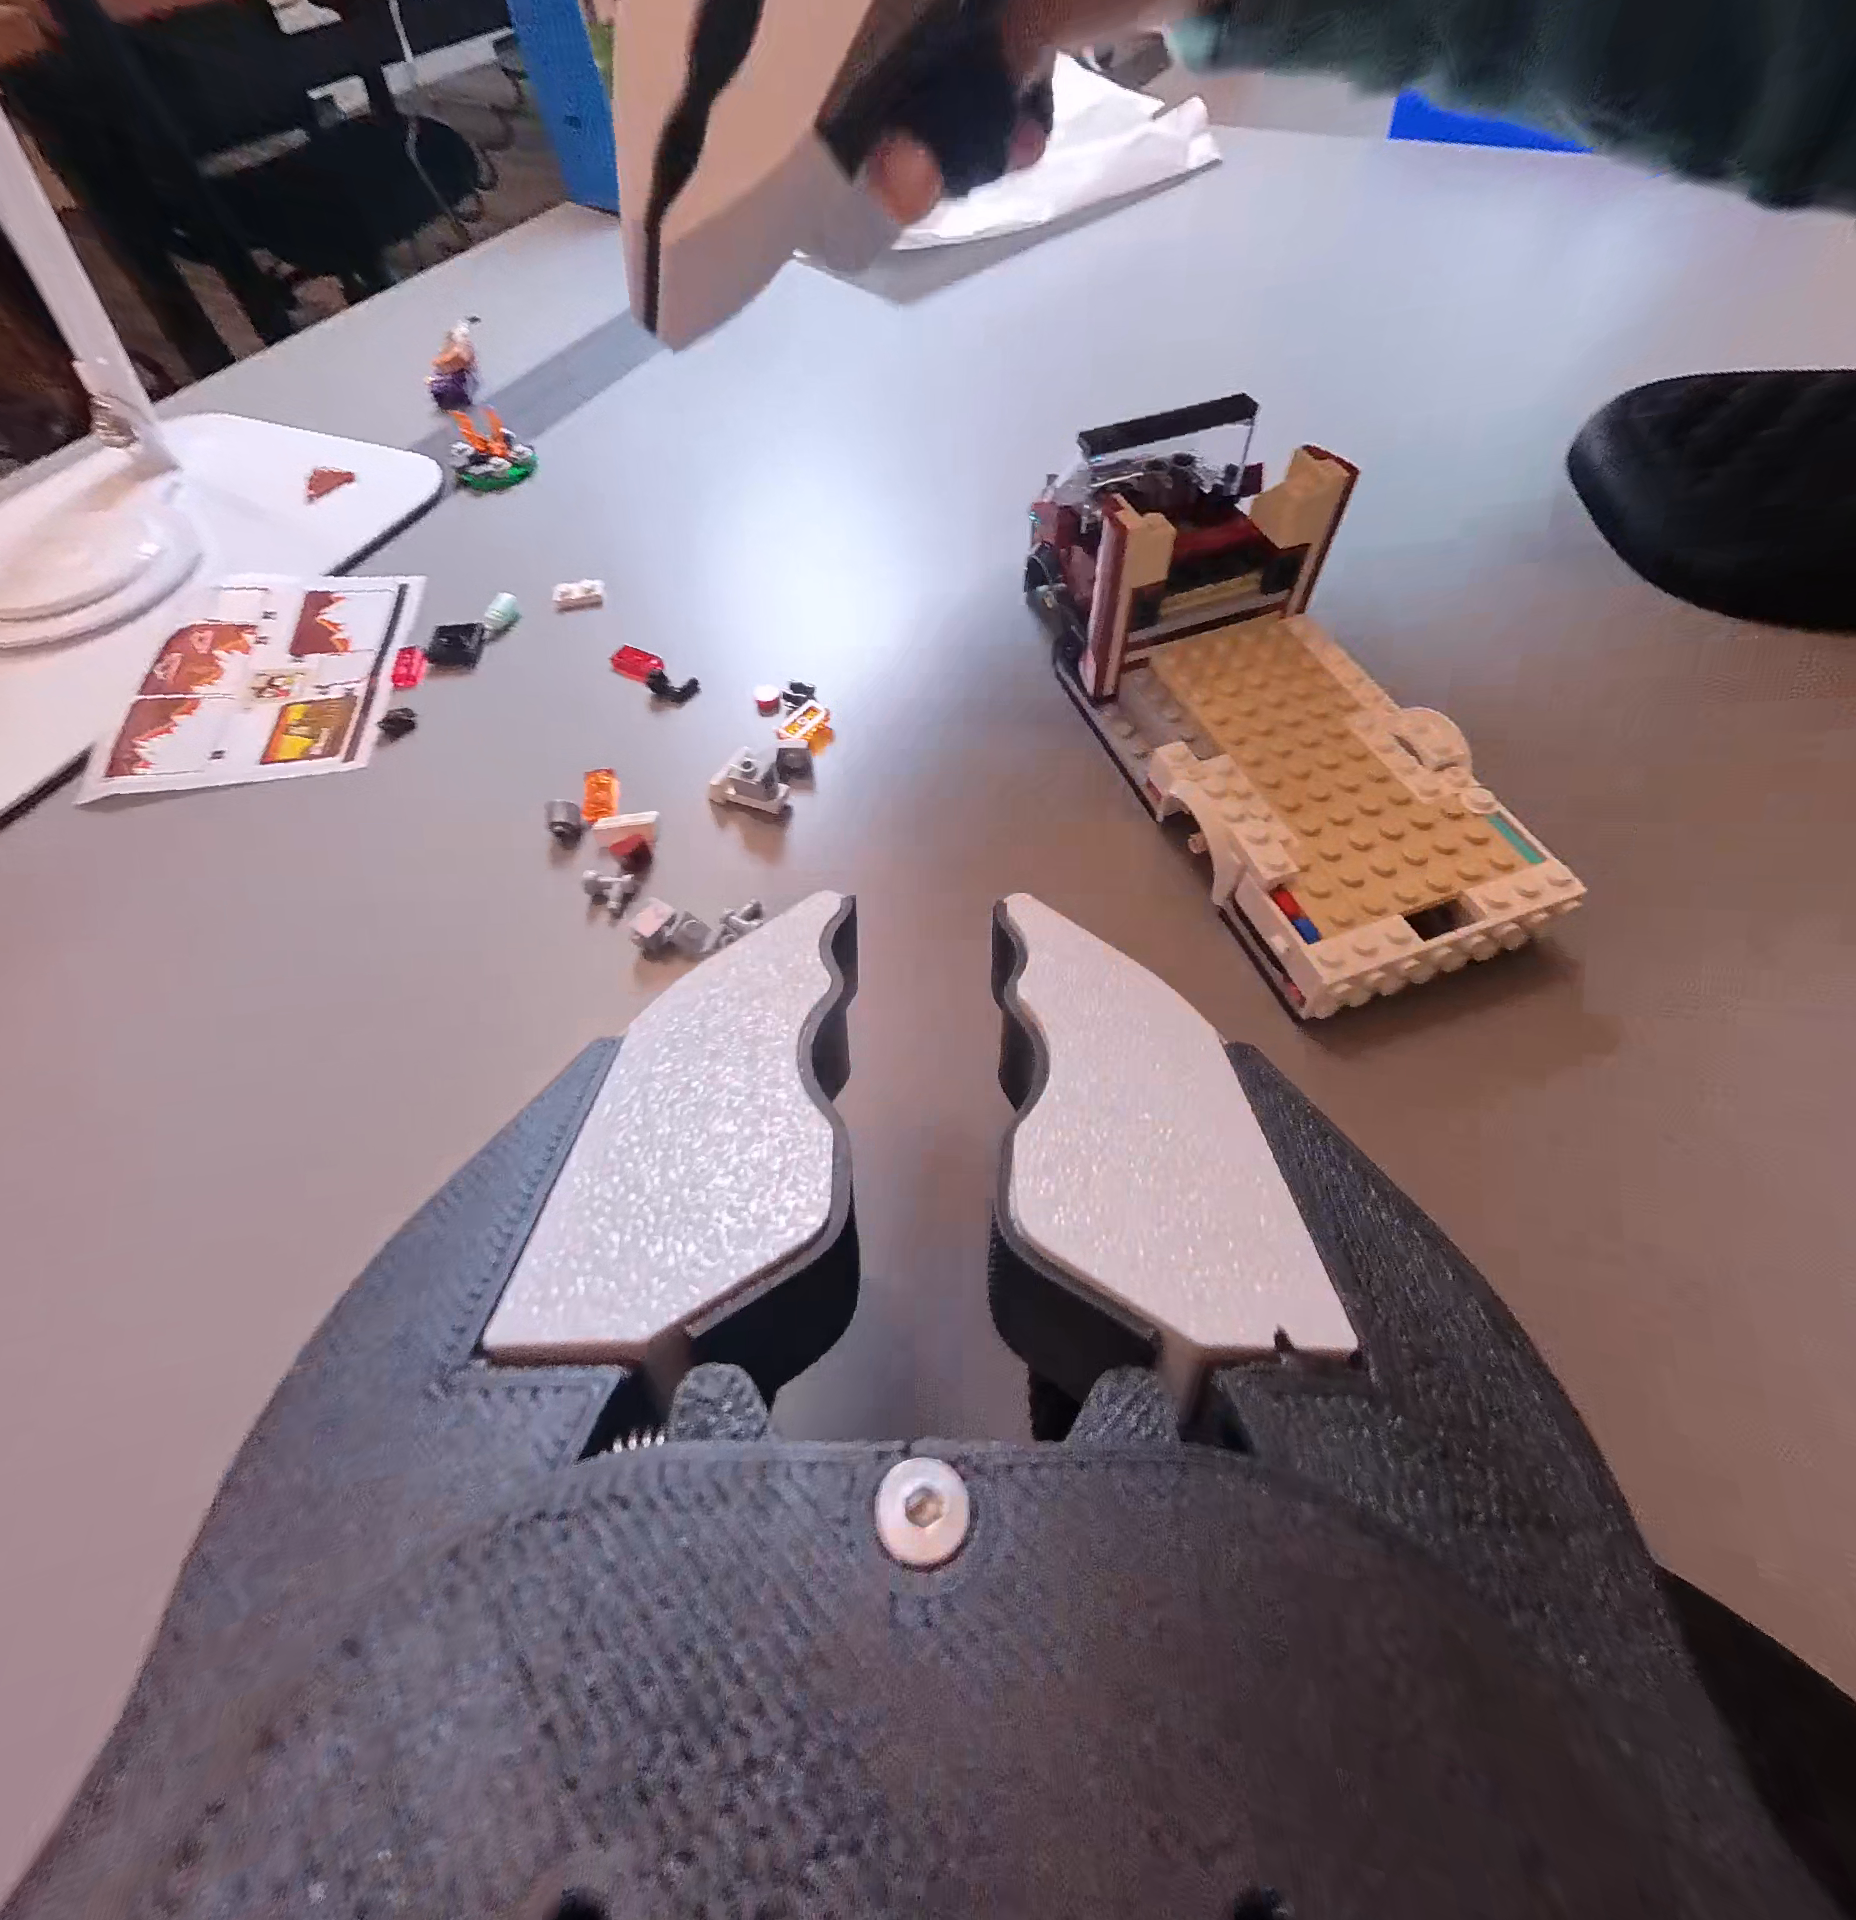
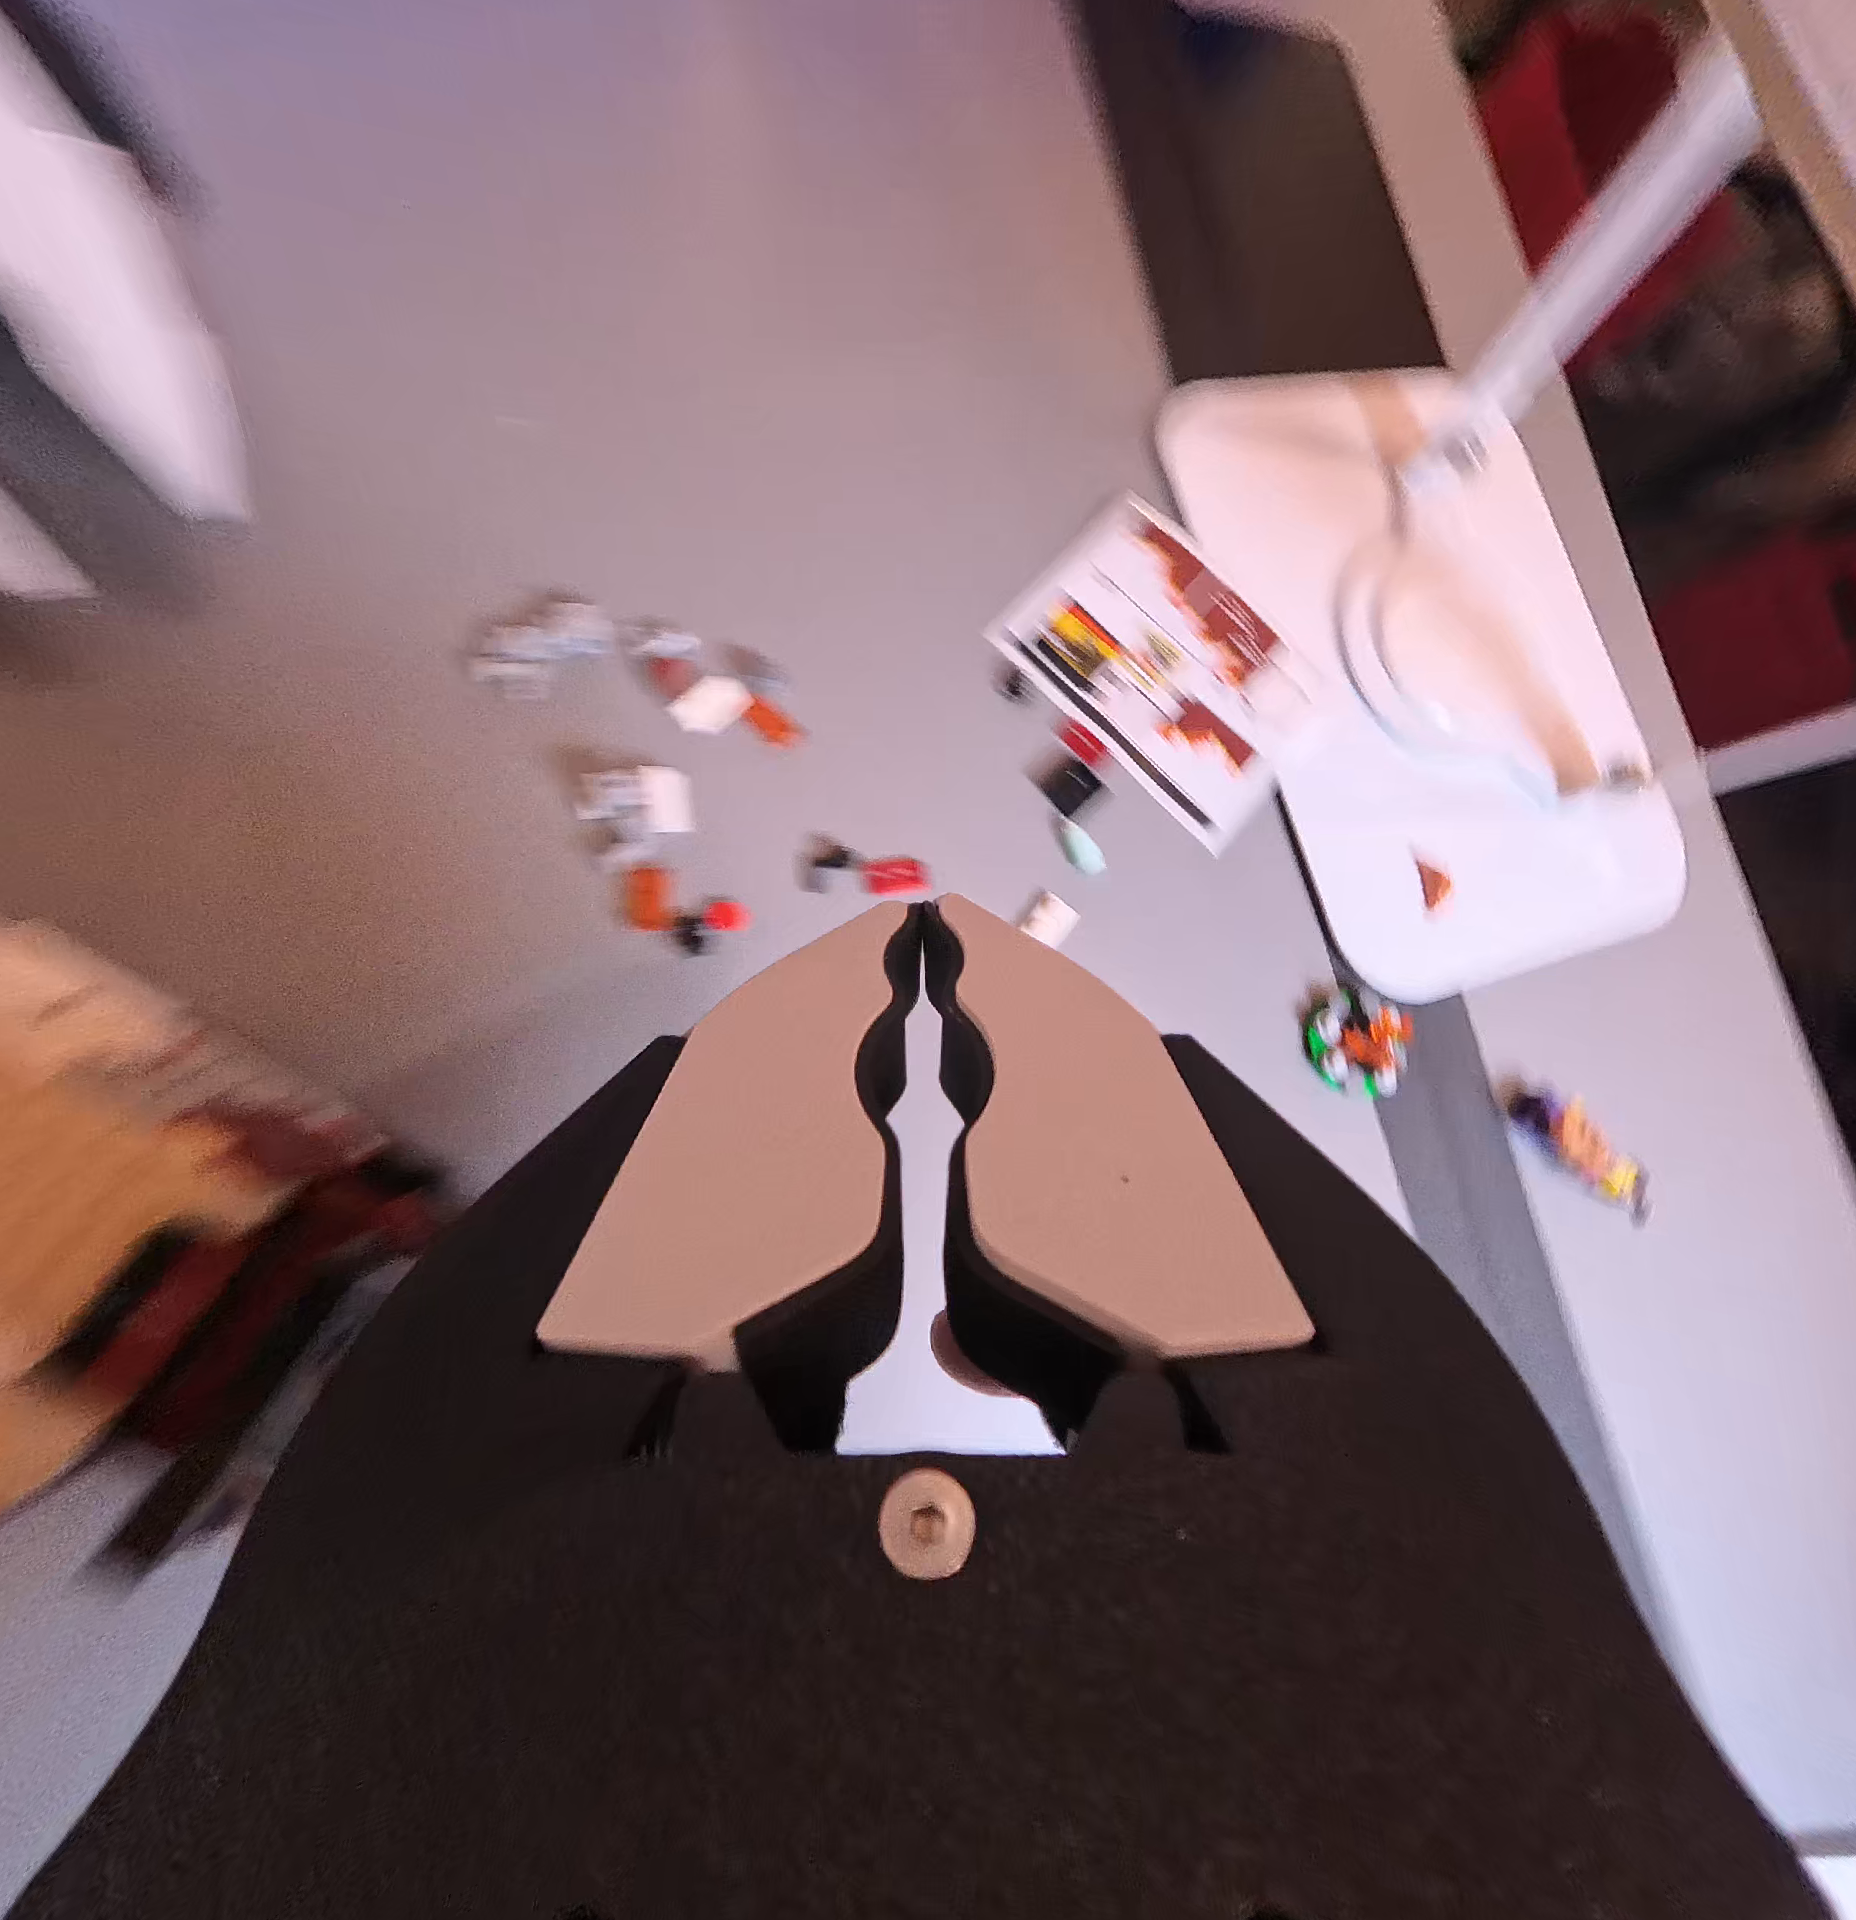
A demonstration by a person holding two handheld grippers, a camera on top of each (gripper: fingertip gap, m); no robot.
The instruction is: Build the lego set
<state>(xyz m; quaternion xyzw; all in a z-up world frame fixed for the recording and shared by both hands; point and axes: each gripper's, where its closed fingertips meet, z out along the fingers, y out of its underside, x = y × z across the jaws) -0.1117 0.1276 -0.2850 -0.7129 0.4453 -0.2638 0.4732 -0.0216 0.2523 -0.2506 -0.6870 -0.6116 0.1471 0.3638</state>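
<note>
The half-built lego truck (image 1: 1288, 748) sits on the grey table (image 1: 228, 1039). Left of it lie the loose bricks (image 1: 695, 758). Nearer than the truck, the left gripper (image 1: 924, 925) is parted, empty. The right gripper (image 2: 925, 910) (blurred view) seems closed on nothing.

Worktop: grey worktop (image 1: 903, 499), matt, filling most of both views.
Stand: white monitor stand (image 1: 124, 499) at 10 o'clock, on the worktop.
Chair: black chair (image 1: 1734, 499) at 3 o'clock.
Panel: blue panel (image 1: 565, 94) at 12 o'clock.
</note>
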